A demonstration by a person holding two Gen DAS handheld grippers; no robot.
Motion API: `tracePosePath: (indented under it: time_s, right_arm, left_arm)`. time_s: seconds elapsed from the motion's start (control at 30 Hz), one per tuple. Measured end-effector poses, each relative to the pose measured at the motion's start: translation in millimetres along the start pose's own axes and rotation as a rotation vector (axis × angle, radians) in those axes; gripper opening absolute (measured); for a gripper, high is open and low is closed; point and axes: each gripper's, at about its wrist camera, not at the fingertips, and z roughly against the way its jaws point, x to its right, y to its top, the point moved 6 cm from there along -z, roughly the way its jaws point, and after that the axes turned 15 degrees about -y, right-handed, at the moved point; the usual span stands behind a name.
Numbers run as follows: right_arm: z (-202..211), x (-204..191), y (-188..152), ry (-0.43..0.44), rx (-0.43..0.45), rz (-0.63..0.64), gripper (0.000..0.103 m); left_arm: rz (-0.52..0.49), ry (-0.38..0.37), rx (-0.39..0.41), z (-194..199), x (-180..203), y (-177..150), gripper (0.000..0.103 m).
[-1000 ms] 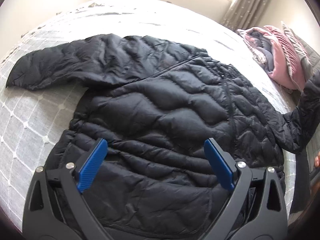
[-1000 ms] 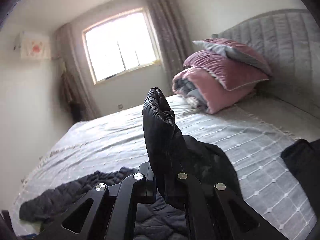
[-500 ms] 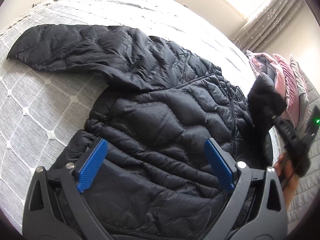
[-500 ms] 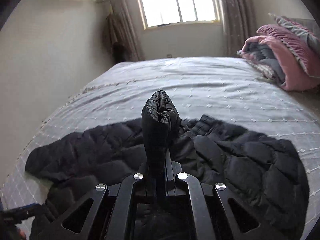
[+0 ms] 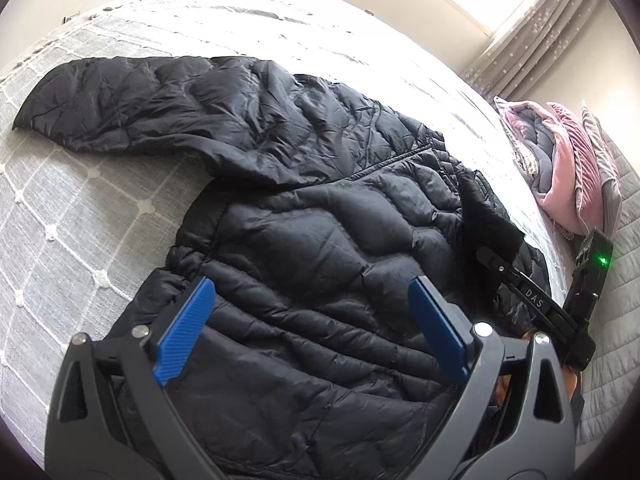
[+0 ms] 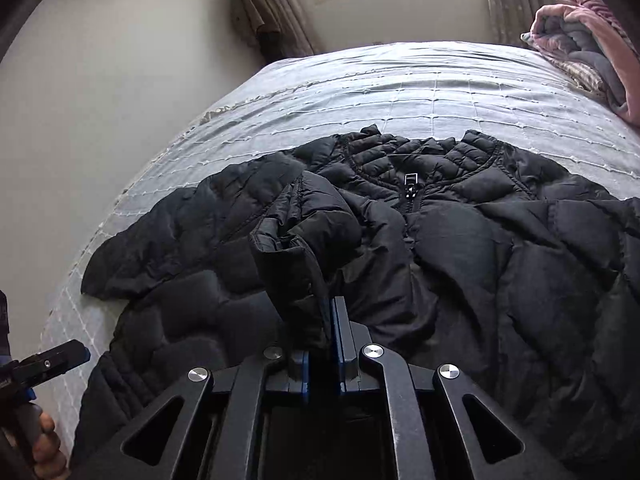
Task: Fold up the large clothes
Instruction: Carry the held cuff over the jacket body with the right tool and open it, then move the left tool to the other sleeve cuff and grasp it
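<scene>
Sleeve cuff (image 6: pixel 294 248) now lowered over jacket (image 5: pixel 312 248); left gripper (image 5: pixel 312 328) jaws apart.

Pink bedding (image 5: pixel 560 184) sits piled on the grey bedspread (image 5: pixel 80 208) beside curtains (image 5: pixel 536 40).

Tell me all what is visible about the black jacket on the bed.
The black jacket is quilted, puffy, shiny like nylon. It lies front up on the grey bedspread, zipped to the collar, zipper pull visible. One sleeve stretches flat sideways. The other sleeve's cuff is pinched in the right gripper over the chest. The left gripper hovers open above the hem.
</scene>
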Motion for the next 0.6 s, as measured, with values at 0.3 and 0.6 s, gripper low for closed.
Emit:
tracePosePath:
  time_s: [0.3, 0.6]
  right_arm:
    - [-21, -18, -3, 0.018, -0.093, -0.022, 0.033]
    - [-36, -36, -2, 0.073, -0.124, -0.071, 0.055]
  left_arm:
    - [-0.039, 0.003, 0.01, -4, 11, 1, 0.097]
    - [-0.011, 0.013, 0.036, 5, -3, 11, 0.097]
